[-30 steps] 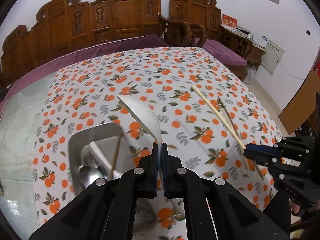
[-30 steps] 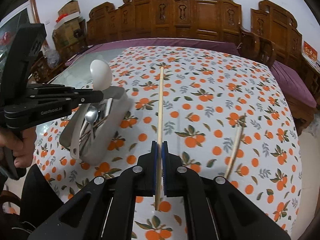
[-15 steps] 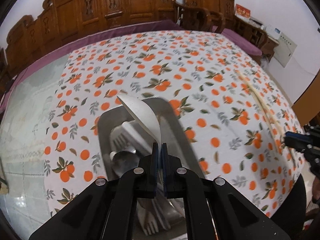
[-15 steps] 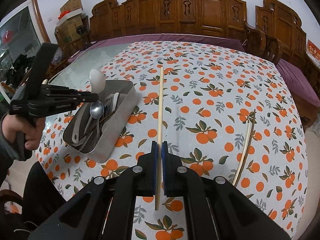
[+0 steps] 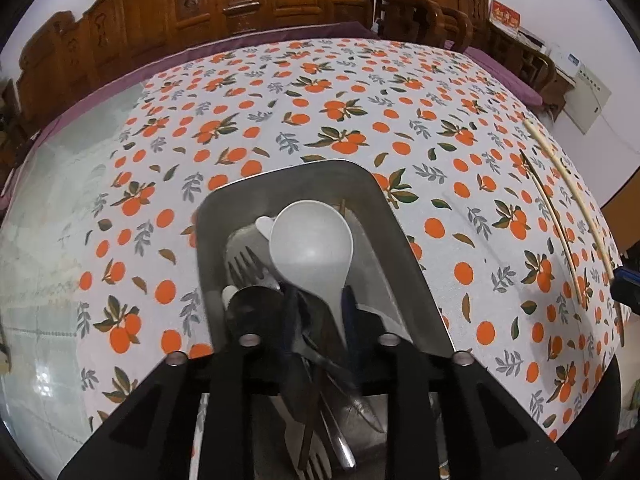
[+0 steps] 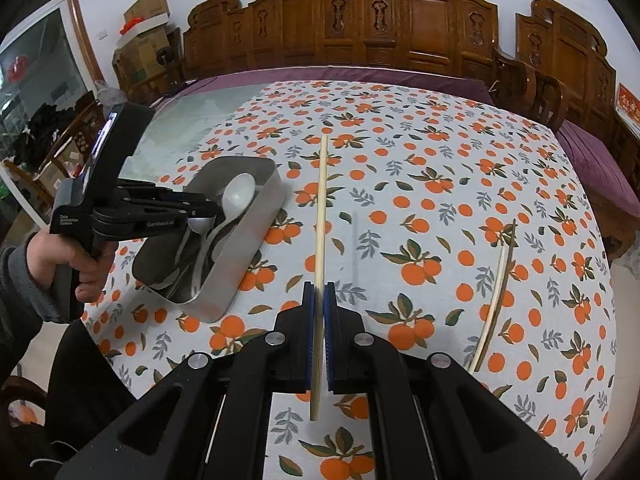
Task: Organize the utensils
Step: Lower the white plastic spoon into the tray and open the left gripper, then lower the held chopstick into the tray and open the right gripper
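Your left gripper, jaws parted, has the white spoon loose between them over the metal tray. Withdraw straight back without snagging its handle. Your right gripper, jaws clamped on one chopstick, goes next.

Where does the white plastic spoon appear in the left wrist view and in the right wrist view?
Left wrist: white spoon at centre, between the open left gripper fingers, over the metal tray.
Right wrist: spoon at left, inside the tray, at the left gripper tip.
Shared landmark: the tray.
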The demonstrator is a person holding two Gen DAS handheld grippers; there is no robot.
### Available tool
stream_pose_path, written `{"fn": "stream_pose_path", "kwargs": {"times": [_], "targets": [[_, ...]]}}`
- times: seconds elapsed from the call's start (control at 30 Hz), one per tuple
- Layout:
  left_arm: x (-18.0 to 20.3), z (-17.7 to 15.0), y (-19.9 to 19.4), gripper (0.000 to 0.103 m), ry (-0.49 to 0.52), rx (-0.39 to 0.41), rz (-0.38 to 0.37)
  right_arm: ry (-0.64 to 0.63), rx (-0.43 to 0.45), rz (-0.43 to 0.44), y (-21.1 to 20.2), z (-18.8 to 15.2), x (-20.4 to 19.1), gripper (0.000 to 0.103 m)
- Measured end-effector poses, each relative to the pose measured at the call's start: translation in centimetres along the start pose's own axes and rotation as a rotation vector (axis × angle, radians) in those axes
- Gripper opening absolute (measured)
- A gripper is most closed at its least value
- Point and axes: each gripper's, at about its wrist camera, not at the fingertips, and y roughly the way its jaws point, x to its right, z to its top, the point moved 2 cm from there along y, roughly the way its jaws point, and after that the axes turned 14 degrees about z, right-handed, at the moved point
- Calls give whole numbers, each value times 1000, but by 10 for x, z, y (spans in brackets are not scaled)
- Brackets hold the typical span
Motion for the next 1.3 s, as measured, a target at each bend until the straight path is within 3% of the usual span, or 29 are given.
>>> {"fn": "stream_pose_path", "kwargs": {"times": [0.23, 0.47, 0.53, 0.63, 0.73, 1.3], "targets": [[-26, -15, -32, 32, -65, 47, 3, -20, 2, 32, 9, 7, -22, 5], [-55, -35, -64, 53, -153, 98, 11, -36, -4, 79, 25, 15, -47, 5], [-62, -39, -70, 55, -171, 105, 22, -33, -9, 95, 31, 17, -53, 5], [-72, -46, -81, 80, -201, 131, 24, -39, -19, 110, 39, 19, -63, 5], [-81, -52, -89, 87, -225, 143, 24, -44, -28, 123, 47, 21, -72, 5], [-105, -71, -110, 91, -264, 166, 37, 45, -101, 217, 113, 47, -85, 5]]}}
